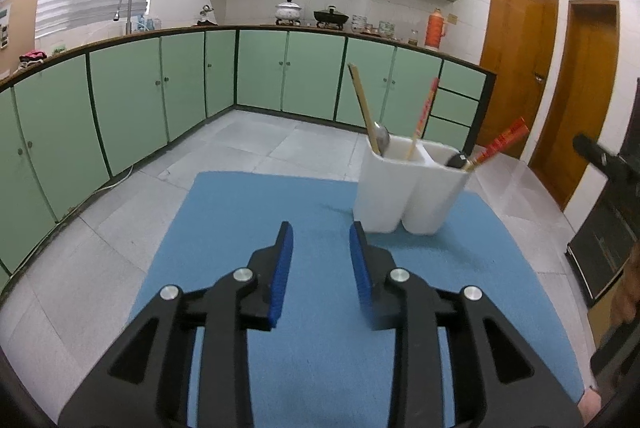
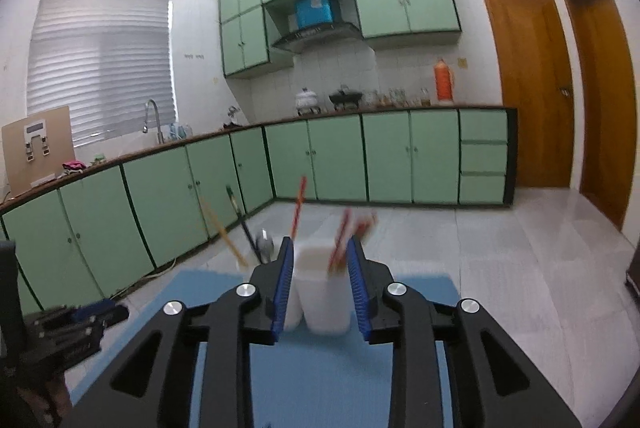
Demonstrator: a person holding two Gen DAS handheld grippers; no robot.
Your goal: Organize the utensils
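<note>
In the right wrist view the white holder (image 2: 322, 292) and its chopsticks (image 2: 340, 248) are motion-blurred (lower part hidden behind the jaws).

Utensils (image 1: 424, 115) in holder (image 1: 400, 195) on mat (image 1: 248, 211)

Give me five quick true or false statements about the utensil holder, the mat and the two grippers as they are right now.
1. The white utensil holder stands on the blue mat. True.
2. The holder has a single compartment. False: it has two, side by side.
3. The metal spoon lies flat on the mat. False: it stands in the holder's left compartment.
4. The left gripper is open and holds nothing. True.
5. The right gripper is clamped on a chopstick. False: it is open, with nothing gripped; the red chopsticks sit in the holder.
</note>
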